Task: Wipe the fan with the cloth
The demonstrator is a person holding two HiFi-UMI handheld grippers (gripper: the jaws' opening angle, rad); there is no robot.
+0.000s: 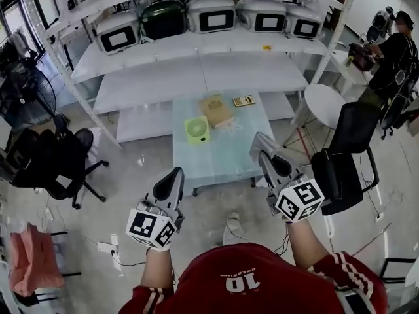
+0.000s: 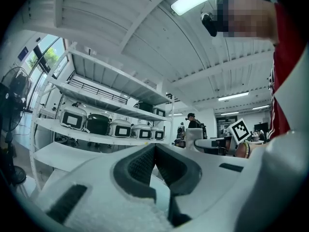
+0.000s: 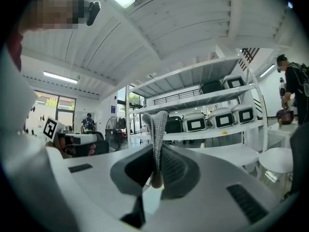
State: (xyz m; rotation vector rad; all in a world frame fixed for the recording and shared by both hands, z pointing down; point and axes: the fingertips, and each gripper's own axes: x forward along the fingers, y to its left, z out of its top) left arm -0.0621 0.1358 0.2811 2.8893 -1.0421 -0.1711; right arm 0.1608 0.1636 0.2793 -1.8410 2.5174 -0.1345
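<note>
**Head view, with both gripper views.** You stand back from the bench (image 1: 222, 159) with both grippers raised in front of you, well apart from it. Judged from this, wiping is not yet begun.

**Right gripper** (image 3: 157, 149): its fingers (image 3: 175, 166) are closed onto one cloth (image 3: 157, 124), a grey knitted strip standing upright out of the tips. It is pinched near its lower end, probably so that the free length can be laid against a surface.

**Left gripper** (image 2: 155, 149): its fingers (image 2: 140, 167) are pressed together tip to tip with nothing between them. This hand is presumably free to steady the fan.

**The fan** (image 1: 197, 130) is one small green square unit on the bench's left half, far from both grippers. You will likely need to step in before the cloth can reach it.

**Count on the bench:**
- one fan
- one flat tan package (image 1: 216, 110), just beside the fan
- one calculator-like item (image 1: 243, 101), near the far edge

**Count in hand:** two grippers, one cloth.

**Behind the bench:** one shelf row carries five boxy appliances (image 1: 211, 13).
</note>
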